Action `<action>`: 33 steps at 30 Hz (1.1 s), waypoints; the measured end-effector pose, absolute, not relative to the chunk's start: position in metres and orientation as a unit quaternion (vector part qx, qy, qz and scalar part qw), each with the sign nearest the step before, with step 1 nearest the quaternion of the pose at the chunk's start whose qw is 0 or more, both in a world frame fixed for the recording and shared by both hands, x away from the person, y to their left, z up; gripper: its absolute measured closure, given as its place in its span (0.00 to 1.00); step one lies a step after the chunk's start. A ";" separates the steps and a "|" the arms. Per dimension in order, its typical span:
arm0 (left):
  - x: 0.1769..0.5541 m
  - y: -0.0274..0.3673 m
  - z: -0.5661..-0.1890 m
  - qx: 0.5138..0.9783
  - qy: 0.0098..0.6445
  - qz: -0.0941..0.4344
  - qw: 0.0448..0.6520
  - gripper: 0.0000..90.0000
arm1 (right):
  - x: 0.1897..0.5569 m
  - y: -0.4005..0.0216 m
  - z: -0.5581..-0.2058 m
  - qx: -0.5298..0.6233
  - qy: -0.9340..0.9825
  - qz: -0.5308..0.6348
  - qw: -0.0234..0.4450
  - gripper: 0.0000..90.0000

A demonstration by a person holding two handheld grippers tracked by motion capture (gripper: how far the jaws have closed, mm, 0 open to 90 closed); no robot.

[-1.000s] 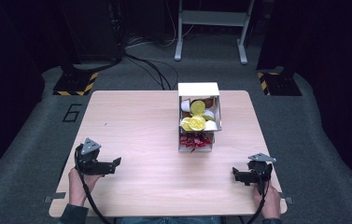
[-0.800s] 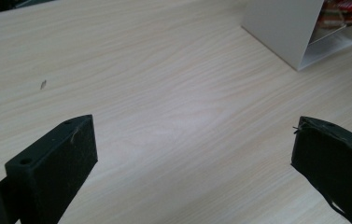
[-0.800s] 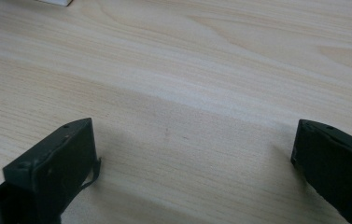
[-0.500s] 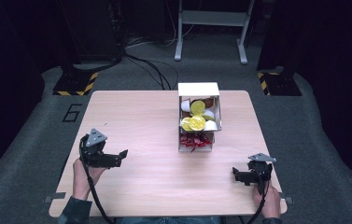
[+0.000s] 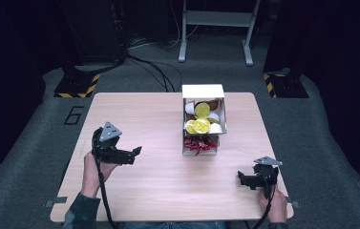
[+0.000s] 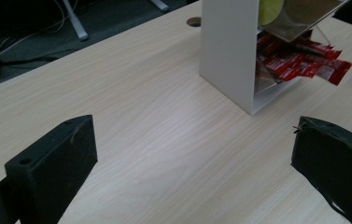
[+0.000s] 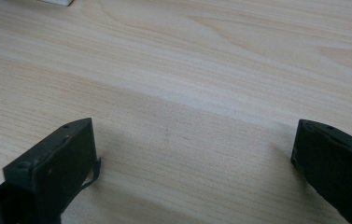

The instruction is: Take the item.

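The left tongs [image 5: 137,151] are spread wide with nothing between them. They hang over the bench [image 5: 144,186] on its left side, held by the left hand [image 5: 93,164], and they point toward the white box [image 5: 203,91]. The right tongs [image 5: 241,178] are spread wide too, and empty. They sit low near the front right corner, held by the right hand [image 5: 273,206].

From above, the box stands in the middle of the far half of the bench. It has round yellow things [image 5: 201,110] and white cups [image 5: 215,129] in it, and red packets [image 5: 199,144] at the bottom.

The left gripper view looks at the box from the side — its plain white wall is tall, and the red packets [image 6: 304,63] stick out of the low shelf onto the wood. A small round hole [image 6: 193,21] sits in the bench behind it. The right gripper view is close to the wood — pale grain and a soft shadow.

The bench is light wood. The floor [image 5: 34,157] is grey. Black cables [image 5: 153,71] run across it, near a metal stand [image 5: 216,19] and yellow and black stripes [image 5: 75,94].
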State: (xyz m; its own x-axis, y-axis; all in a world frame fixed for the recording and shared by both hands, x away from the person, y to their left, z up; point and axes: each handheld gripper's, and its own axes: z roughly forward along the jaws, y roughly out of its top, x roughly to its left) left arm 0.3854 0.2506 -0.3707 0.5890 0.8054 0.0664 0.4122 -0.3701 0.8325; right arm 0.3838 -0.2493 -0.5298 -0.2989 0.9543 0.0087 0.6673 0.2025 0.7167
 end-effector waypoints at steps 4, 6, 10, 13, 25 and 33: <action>0.388 0.240 -0.362 0.795 0.370 0.241 0.415 0.00 | 0.384 -0.249 -0.530 0.547 0.741 0.316 0.227 0.00; 0.389 0.235 -0.356 0.797 0.364 0.240 0.418 0.00 | 0.384 -0.249 -0.530 0.547 0.741 0.316 0.227 0.00; 0.391 0.223 -0.345 0.796 0.352 0.242 0.429 0.00 | 0.384 -0.249 -0.530 0.546 0.742 0.316 0.227 0.00; 0.393 0.218 -0.340 0.797 0.349 0.238 0.432 0.00 | 0.384 -0.249 -0.530 0.546 0.742 0.316 0.227 0.00; 0.410 0.183 -0.313 0.806 0.320 0.231 0.442 0.00 | 0.384 -0.249 -0.530 0.547 0.741 0.316 0.226 0.00; 0.422 0.158 -0.304 0.811 0.302 0.229 0.446 0.00 | 0.384 -0.249 -0.530 0.547 0.741 0.316 0.226 0.00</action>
State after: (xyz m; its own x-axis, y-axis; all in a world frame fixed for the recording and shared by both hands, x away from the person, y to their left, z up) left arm 0.4218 0.1578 -0.3042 0.7136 0.6930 0.1021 0.2856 -0.4209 0.8610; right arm 0.3839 -0.2491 -0.5299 -0.2991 0.9542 0.0107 0.6680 0.2013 0.7164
